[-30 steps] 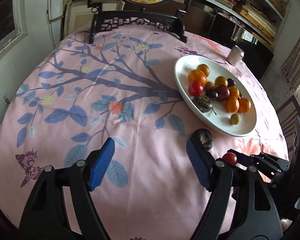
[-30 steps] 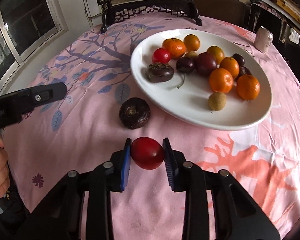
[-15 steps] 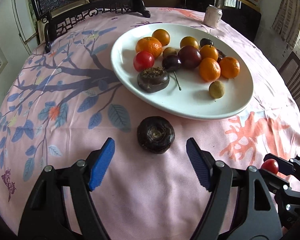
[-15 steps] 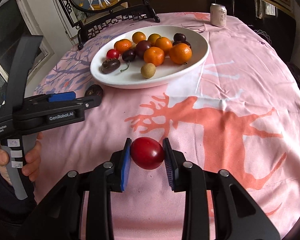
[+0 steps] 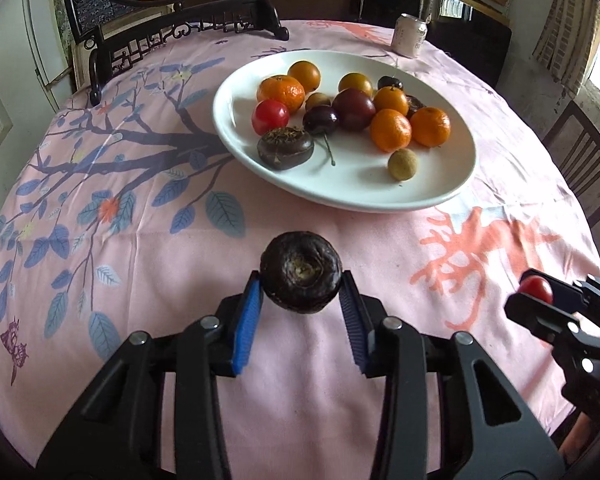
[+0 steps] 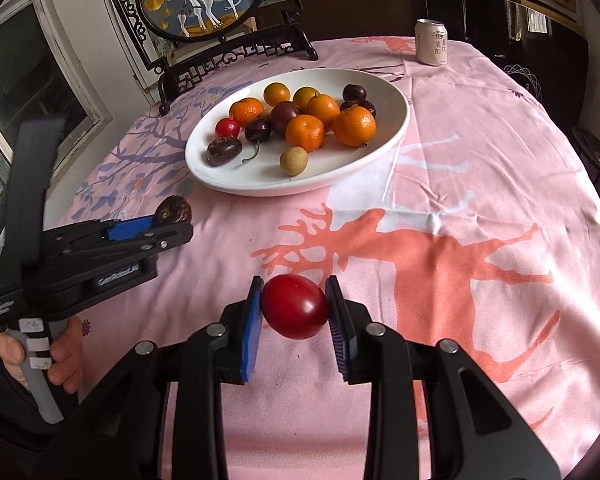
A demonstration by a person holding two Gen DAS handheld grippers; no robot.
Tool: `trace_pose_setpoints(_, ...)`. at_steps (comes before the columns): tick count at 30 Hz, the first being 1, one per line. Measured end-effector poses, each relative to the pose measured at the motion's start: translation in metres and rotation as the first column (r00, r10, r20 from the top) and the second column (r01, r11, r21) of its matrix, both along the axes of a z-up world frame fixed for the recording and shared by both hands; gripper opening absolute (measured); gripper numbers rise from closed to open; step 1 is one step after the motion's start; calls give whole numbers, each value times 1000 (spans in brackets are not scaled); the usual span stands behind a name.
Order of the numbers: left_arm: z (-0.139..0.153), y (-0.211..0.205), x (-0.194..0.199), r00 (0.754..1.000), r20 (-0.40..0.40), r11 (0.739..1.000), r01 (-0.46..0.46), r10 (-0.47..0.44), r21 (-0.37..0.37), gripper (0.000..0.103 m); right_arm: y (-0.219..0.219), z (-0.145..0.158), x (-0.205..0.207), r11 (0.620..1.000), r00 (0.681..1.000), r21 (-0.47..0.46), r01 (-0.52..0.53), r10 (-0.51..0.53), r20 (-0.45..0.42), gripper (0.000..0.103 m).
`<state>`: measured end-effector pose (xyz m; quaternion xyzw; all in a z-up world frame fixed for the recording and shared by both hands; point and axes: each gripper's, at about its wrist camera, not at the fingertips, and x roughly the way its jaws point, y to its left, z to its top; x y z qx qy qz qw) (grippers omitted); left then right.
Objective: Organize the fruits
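Near the plate's front edge, the left gripper had closed its blue pads onto the dark wrinkled fruit, which half a second earlier lay loose between spread jaws. Right gripper stayed pinched on the red fruit. Judgement: both pieces secured, ready to carry to the plate.

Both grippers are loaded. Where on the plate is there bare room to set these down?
Bare room lies along the white plate's near rim, between the dark flat fruit and the small tan fruit, and right of that. The far half is crowded with oranges and plums.
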<state>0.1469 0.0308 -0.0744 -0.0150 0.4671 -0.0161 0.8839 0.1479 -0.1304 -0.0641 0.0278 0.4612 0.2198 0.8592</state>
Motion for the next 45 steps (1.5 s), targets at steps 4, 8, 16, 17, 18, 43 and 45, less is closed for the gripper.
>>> trace_pose_setpoints(4, 24, -1, -11, 999, 35, 999, 32, -31, -44, 40, 3, 8, 9, 1000, 1000, 1, -13, 13, 9, 31)
trace_pose_setpoints(8, 48, -1, 10, 997, 61, 998, 49, -47, -33, 40, 13, 22, 29, 998, 998, -40, -53, 54, 44, 31)
trace_pose_setpoints(16, 43, 1, 98, 1000, -1, 999, 20, -20, -40, 40, 37, 29, 93, 992, 992, -99, -83, 92, 89, 31)
trace_pose_setpoints(17, 39, 1, 106, 1000, -18, 999, 16, -17, -44, 40, 40, 26, 102, 991, 992, -108, -85, 94, 87, 31)
trace_pose_setpoints(18, 35, 0, 114, 999, -33, 998, 10, -12, -55, 40, 42, 23, 110, 990, 992, -112, -86, 95, 81, 31)
trace_pose_setpoints(43, 88, 9, 51, 979, 202, 999, -24, 31, -36, 101, 14, 64, 80, 987, 975, -158, 25, 11, 223, 94)
trace_pose_setpoints(45, 90, 7, 27, 972, 235, 1000, -30, 29, -3, 101, 12, 65, 60, 980, 966, -182, 75, -27, 256, 102)
